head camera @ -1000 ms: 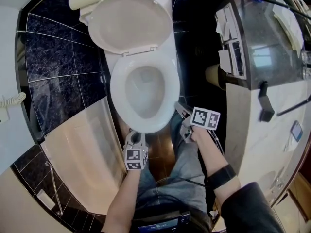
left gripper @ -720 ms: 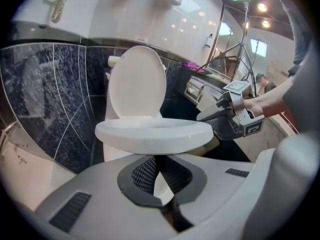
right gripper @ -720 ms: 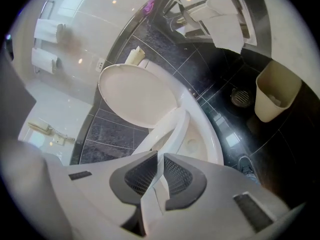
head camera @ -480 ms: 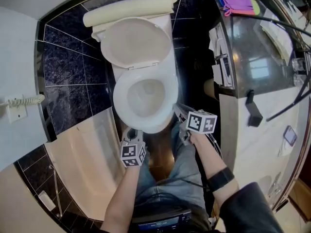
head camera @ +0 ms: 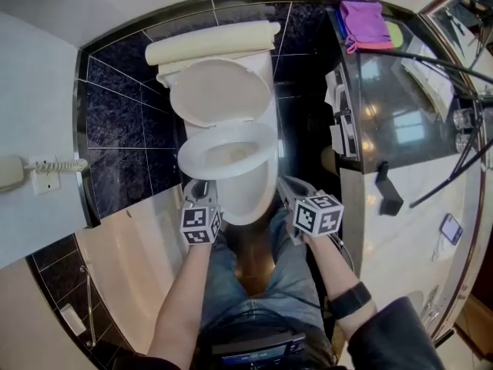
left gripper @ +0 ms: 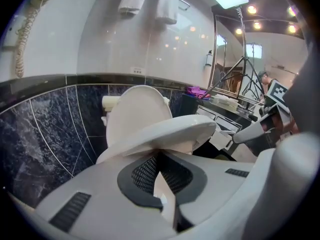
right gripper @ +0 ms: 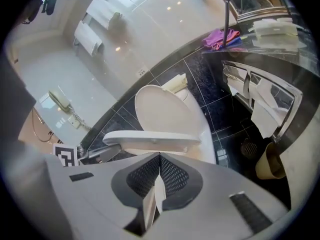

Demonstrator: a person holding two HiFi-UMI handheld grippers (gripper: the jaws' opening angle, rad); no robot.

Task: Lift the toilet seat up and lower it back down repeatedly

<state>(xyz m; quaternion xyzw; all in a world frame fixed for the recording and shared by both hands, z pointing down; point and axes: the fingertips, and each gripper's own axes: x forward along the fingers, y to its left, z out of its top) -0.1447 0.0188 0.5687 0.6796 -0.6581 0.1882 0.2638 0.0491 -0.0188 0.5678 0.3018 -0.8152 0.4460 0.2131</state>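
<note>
The white toilet seat (head camera: 227, 154) hangs partly raised above the bowl, roughly level, with the lid (head camera: 219, 91) upright against the tank (head camera: 212, 41). My left gripper (head camera: 199, 190) is at the seat's front left, its jaws closed together. In the left gripper view the seat rim (left gripper: 170, 134) lies just above the left gripper's tips (left gripper: 159, 156). My right gripper (head camera: 291, 187) sits at the front right, also closed, with the seat edge (right gripper: 150, 139) directly over its tips (right gripper: 159, 159). Neither gripper has anything between its pads. Whether the seat rests on the tips is unclear.
A dark vanity counter (head camera: 400, 91) stands close on the right, with a purple cloth (head camera: 366, 18) on it and a bin (head camera: 333, 160) below. A bathtub edge (head camera: 131, 245) runs on the left. A wall phone (head camera: 11, 172) hangs far left. The person's legs fill the floor in front.
Both grippers moved up to the seat's front sides. The seat, flat on the bowl before, now stands lifted off it. The right jaws have closed.
</note>
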